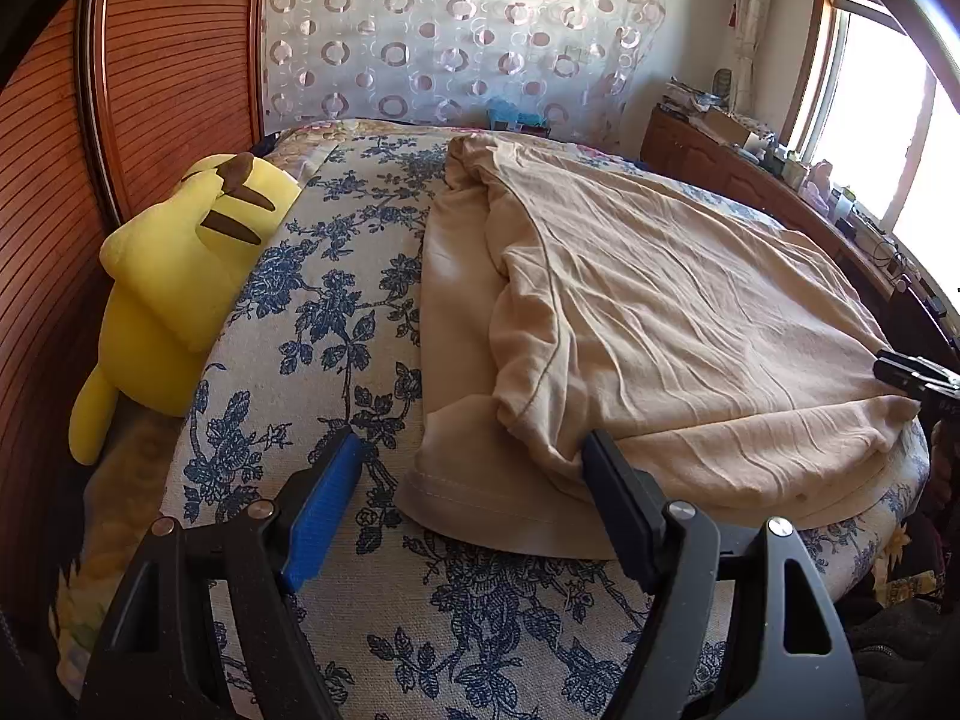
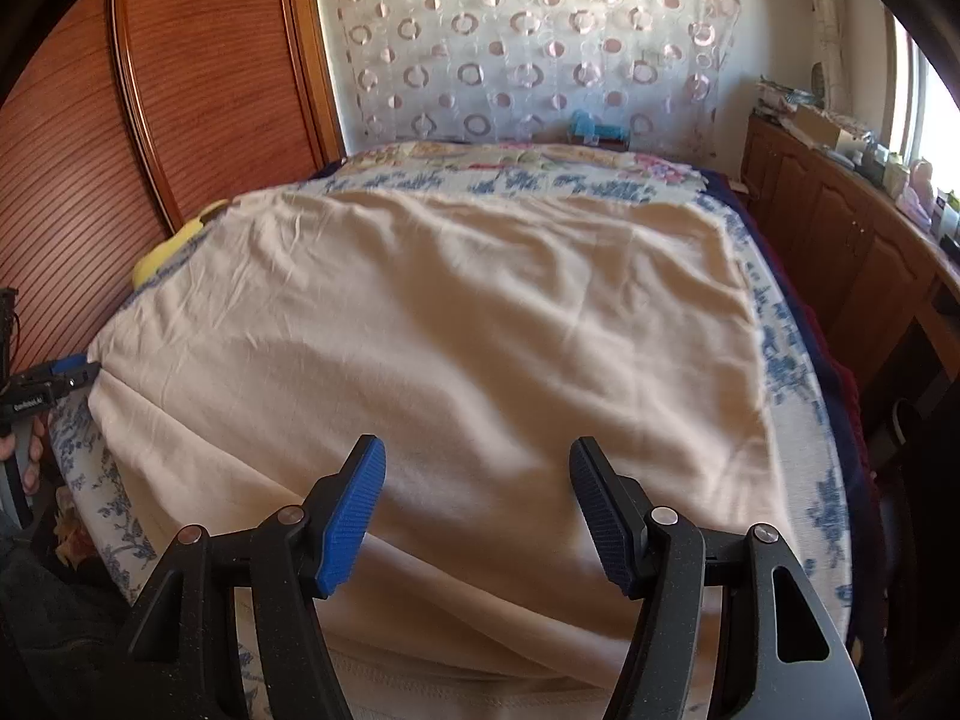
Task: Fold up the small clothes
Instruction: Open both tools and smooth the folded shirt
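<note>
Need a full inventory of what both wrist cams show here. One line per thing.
shirt: 1, beige, spread on the bed, one side folded over
bedspread: 1, white with blue flowers, under the shirt
plush toy: 1, yellow with brown marks, at the bed's edge by the wardrobe
wardrobe: 1, reddish wood, slatted, beside the bed
curtain: 1, sheer white with ring pattern, behind the bed
cabinet: 1, brown wood, below the window, cluttered top
window: 1, bright, above the cabinet
left claw: black with blue pads, open, over the shirt's near corner
right claw: black with blue pads, open, above the shirt, nothing held
</note>
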The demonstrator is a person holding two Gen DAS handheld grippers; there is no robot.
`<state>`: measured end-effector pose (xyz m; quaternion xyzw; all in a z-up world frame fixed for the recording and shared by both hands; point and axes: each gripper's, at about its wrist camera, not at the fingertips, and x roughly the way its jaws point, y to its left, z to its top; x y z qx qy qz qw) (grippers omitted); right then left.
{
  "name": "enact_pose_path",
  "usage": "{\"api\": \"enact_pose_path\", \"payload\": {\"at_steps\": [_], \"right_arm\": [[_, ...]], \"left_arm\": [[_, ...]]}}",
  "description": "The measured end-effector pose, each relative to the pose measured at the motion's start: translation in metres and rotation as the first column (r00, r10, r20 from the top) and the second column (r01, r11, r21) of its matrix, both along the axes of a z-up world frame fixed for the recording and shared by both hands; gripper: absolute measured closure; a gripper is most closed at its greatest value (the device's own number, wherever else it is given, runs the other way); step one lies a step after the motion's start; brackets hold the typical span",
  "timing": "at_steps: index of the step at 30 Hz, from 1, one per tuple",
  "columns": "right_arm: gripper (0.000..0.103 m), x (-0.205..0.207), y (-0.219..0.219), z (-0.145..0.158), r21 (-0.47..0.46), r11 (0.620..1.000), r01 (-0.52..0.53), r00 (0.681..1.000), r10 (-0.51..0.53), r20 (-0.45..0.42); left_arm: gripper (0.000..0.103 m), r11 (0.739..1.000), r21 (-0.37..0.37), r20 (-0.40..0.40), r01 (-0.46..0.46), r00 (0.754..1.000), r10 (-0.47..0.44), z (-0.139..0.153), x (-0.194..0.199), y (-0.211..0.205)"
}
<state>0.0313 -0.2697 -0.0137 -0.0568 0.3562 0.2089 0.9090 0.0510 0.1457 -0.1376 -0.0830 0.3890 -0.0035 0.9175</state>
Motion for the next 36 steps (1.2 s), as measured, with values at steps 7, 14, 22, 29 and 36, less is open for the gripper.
{"api": "enact_pose_path", "payload": {"at_steps": [7,14,22,29,36], "right_arm": [[0.037,0.009,0.014,-0.014,-0.066,0.998,0.011,1.0,-0.011,0.002],[0.023,0.003,0.031,-0.024,-0.107,0.994,0.03,0.999,-0.027,0.032],[0.015,-0.009,0.025,-0.024,-0.096,0.995,0.038,0.998,-0.034,0.046],[0.013,-0.013,0.022,-0.026,-0.095,0.994,0.055,0.998,-0.051,0.048],[0.013,-0.016,0.015,-0.027,-0.089,0.996,0.021,0.998,-0.016,0.059]], "left_arm": [[0.027,1.0,0.001,0.002,0.0,1.0,0.0,-0.002,-0.001,-0.001],[0.027,0.999,-0.036,0.017,0.008,1.0,-0.007,-0.002,-0.003,0.0],[0.049,0.992,-0.118,0.019,0.048,0.999,-0.046,0.001,0.0,0.0],[0.056,0.989,-0.141,0.012,0.05,0.999,-0.049,0.002,0.006,-0.003],[0.05,0.987,-0.159,-0.004,0.031,0.999,-0.032,0.003,0.015,-0.004]]}}
